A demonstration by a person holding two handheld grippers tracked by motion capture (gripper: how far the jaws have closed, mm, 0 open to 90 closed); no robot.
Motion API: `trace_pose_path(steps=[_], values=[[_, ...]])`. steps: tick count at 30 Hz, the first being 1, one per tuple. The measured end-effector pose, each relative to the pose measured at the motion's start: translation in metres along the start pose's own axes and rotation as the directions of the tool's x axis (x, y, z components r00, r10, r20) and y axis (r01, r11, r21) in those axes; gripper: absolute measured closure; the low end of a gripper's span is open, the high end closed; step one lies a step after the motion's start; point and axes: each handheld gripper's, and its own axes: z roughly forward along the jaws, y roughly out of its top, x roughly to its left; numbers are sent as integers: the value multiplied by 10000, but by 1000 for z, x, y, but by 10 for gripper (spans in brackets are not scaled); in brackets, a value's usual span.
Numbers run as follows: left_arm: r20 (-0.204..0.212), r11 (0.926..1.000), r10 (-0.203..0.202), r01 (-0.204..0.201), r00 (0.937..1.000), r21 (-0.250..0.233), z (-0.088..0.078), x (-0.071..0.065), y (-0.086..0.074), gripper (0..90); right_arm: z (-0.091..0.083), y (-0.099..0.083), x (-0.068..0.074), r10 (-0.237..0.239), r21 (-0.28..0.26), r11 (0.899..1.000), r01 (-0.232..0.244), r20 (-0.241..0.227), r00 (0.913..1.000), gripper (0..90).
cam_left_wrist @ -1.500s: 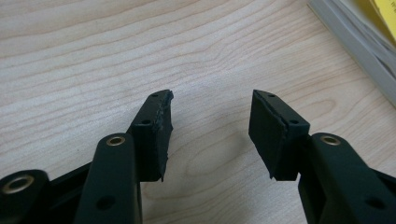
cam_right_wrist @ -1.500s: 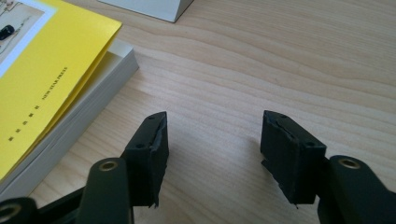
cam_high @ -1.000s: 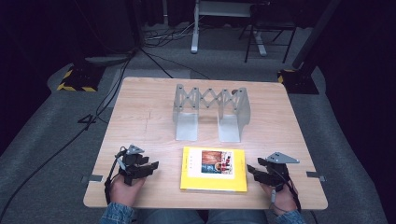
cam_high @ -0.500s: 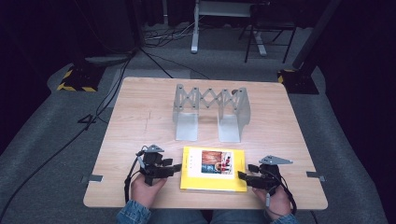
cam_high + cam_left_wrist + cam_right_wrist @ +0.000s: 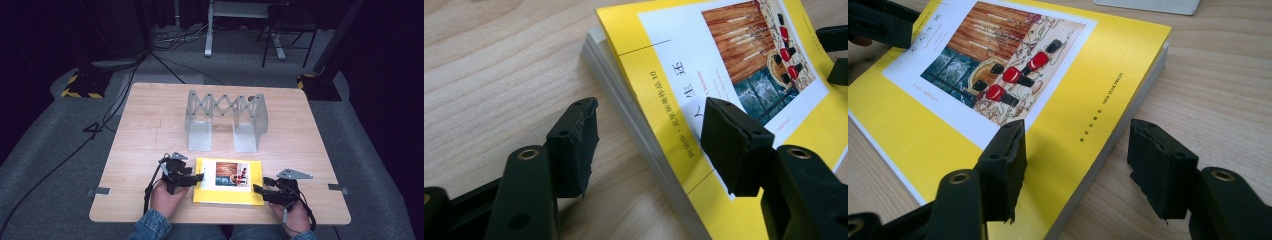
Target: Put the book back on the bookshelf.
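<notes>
Fingers [image 5: 196,176] of the left gripper [image 5: 192,178] stand apart in the high view, just opened wider, tips at the book's [image 5: 229,181] left edge w/ nothing pinched; right gripper [image 5: 260,190] sits at the book's right front corner, its gap just narrowed a bit but not clamped on anything. Book lies flat on the counter [image 5: 150,130], btw both grippers, well apart from the metal rack [image 5: 225,120] beyond. Left gripper view: fingers [image 5: 574,145] straddle the book's [image 5: 734,60] page edge, one over bare wood, other over the yellow cover, neither pressing. Right gripper view: fingers [image 5: 1008,170] straddle the spine side of the book [image 5: 1058,100], one above the cover, one beside it over the counter, no squeeze. Progress, I'd judge: approach done, both sides lined up; grip, lift & placing (prob. into the rack) all left.
</notes>
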Motion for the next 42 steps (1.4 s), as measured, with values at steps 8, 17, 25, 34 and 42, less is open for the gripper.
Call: trace_pose_path(steps=[8, 17, 25, 34, 42], values=[[-245, 9992, 301, -295, 9992, 265, 6, -11, 4, 399, 0, -1, 2, -175, -91, 9998, 177, 148, 9997, 412], [-193, 9985, 451, -457, 9988, -286, -7, -17, 5, 500, 1, -1, 4, -296, -180, 9994, 300, 223, 9993, 421], [1061, 9960, 412, -324, 9935, -831, -12, -22, 2, 547, 0, -2, 4, -323, -235, 9992, 328, 204, 9993, 430], [1232, 9987, -179, 238, 9922, -461, -9, -17, 1, 634, 1, -2, 5, -373, -283, 9989, 380, 261, 9990, 432], [1102, 9947, 734, -648, 9912, -800, -26, -30, 7, 737, -2, -3, 7, -531, -353, 9979, 547, 429, 9977, 379]])
